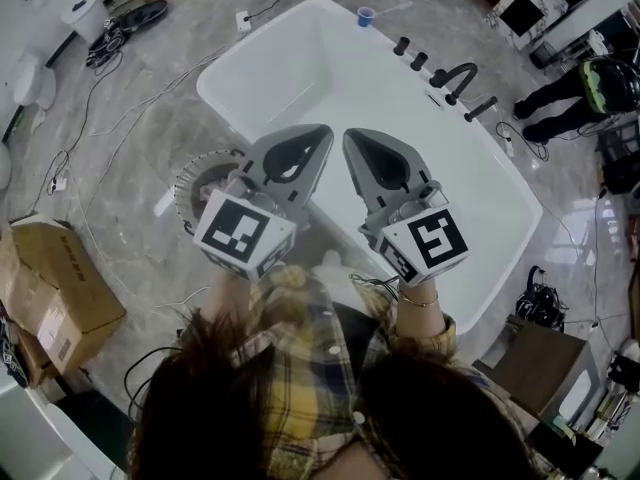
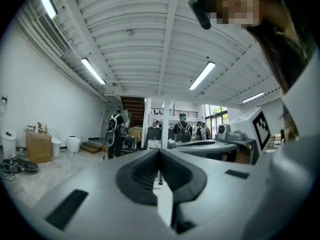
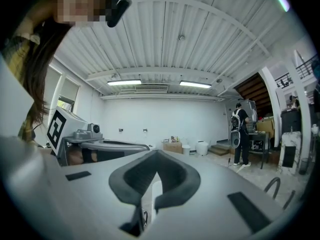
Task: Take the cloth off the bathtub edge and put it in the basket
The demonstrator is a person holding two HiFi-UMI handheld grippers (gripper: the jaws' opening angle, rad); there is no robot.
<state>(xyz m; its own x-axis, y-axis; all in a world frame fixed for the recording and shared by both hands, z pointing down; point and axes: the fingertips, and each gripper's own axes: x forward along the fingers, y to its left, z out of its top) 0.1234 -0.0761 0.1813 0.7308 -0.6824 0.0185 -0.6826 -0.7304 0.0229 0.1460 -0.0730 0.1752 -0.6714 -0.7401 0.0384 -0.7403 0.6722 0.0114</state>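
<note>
Two hands hold the left gripper (image 1: 319, 132) and right gripper (image 1: 352, 137) level, side by side over the tub (image 1: 330, 68) in the head view. The basket (image 1: 190, 175) stands on the floor just left of the tub, and a pale lump at the near rim may be the cloth (image 1: 331, 259). In the left gripper view the jaws meet on nothing, and the right gripper view shows its tips together, also empty.
</note>
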